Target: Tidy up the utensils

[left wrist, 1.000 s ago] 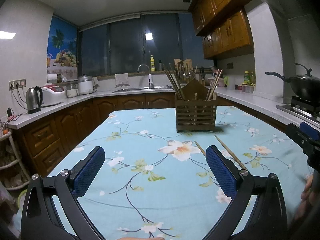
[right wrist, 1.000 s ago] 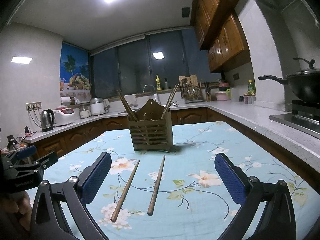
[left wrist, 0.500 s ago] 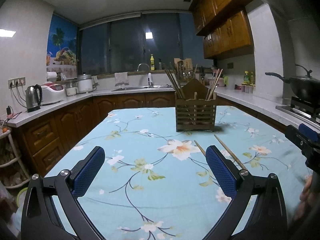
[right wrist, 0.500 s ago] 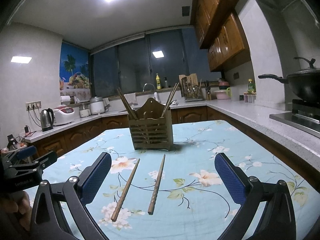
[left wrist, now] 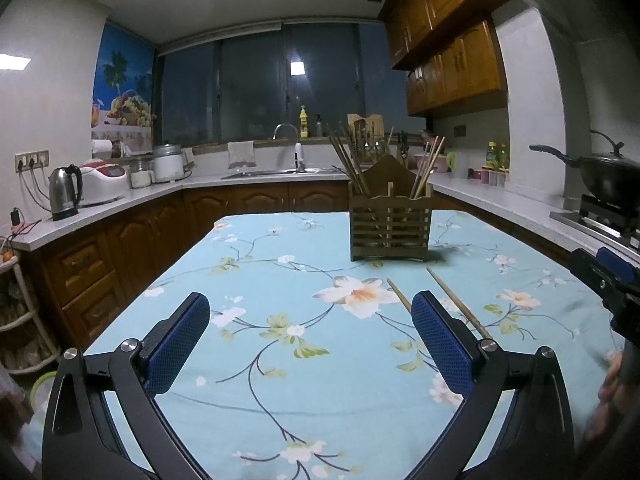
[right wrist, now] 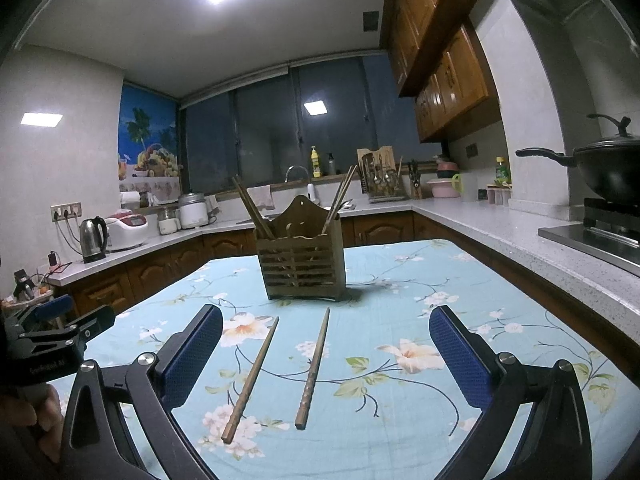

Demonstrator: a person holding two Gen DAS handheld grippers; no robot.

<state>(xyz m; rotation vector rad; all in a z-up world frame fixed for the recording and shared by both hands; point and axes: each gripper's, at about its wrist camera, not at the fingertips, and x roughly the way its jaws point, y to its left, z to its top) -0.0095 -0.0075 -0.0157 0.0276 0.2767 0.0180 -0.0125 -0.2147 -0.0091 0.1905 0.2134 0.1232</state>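
Two wooden chopsticks (right wrist: 251,380) (right wrist: 313,364) lying loose and nearly parallel on the floral tablecloth (right wrist: 400,304), just in front of the slatted wooden holder (right wrist: 301,268), which already stands stocked with upright chopsticks. Right gripper (right wrist: 326,356) poised above the pair, jaws spread wide and empty. Left gripper (left wrist: 310,336) off to the side, likewise wide apart, holding nothing. Step in hand, by appearance: approach before pickup. Next move: lowering onto one chopstick, pinching mid-shaft, lifting into the holder.
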